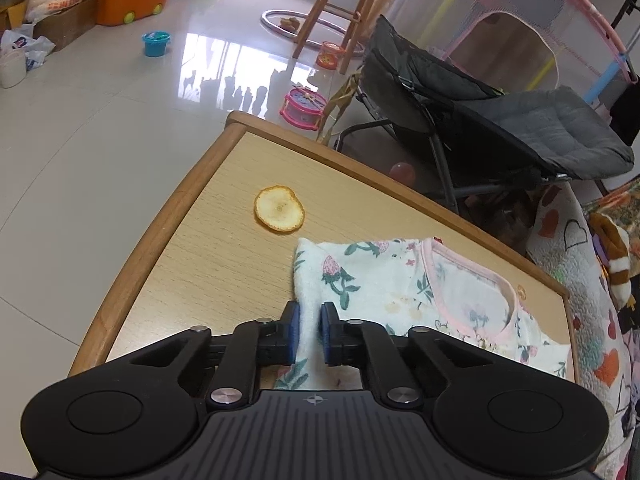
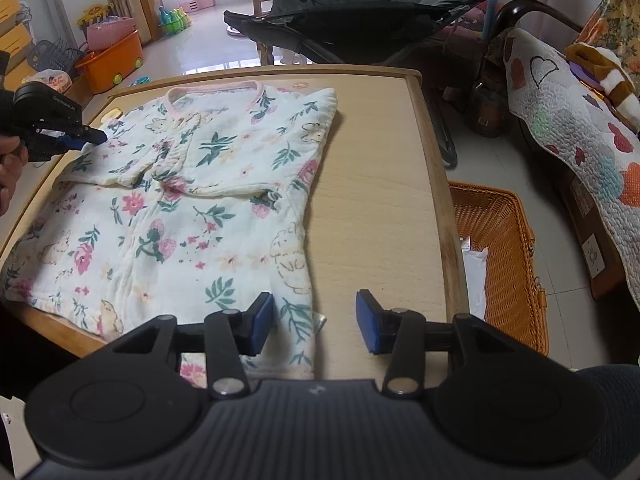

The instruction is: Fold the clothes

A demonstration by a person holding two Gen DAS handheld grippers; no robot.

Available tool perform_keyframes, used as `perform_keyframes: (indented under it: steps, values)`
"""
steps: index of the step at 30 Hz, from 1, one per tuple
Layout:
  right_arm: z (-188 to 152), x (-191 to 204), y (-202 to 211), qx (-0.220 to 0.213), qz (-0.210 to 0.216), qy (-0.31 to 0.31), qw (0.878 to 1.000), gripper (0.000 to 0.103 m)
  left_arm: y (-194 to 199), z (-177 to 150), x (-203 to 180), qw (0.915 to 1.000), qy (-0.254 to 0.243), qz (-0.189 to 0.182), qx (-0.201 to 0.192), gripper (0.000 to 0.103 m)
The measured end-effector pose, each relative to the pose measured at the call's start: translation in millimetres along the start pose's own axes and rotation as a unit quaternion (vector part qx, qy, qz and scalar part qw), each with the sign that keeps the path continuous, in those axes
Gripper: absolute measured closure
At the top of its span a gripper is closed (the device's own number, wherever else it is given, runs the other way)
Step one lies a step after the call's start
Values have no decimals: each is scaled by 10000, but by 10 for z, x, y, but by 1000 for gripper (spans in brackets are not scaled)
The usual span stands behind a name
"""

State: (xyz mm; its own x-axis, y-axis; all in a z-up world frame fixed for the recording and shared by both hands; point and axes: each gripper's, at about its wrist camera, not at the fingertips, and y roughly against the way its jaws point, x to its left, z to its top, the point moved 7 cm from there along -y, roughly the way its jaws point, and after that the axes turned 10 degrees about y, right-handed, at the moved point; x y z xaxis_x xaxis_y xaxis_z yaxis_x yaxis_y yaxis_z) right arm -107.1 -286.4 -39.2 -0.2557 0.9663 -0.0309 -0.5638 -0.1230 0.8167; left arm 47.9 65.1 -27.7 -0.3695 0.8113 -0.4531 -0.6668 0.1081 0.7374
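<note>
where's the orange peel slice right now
In the left wrist view, the orange peel slice lies on the bare wooden table, ahead and left of the left gripper, just beyond the floral garment's corner, not touching it.

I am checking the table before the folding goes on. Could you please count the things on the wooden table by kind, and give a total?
Garment: 1, the floral garment, lying flat with both sleeves folded in
Fruit peel: 1, the round orange peel, lying apart from the cloth
Total: 2
</note>
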Motion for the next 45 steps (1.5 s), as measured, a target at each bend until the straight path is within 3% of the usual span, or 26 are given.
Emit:
perform_keyframes:
  steps: [14,20,32,45]
  values:
    - [-10,-23,6,-16,17,-87,10000,56,299,-34,-400,9981,-250,-509,-223,95]
    - [-16,-36,11,-23,34,-128,9999,56,340,-181,-680,9958,-475,-781,-80,95]
    - [-25,-64,19,-40,58,-198,9998,56,14,-537,-770,9969,-367,-614,333,95]
    - [-24,-63,15,-40,46,-187,9998,54,-150,-602,-728,9973,-206,-492,514,91]
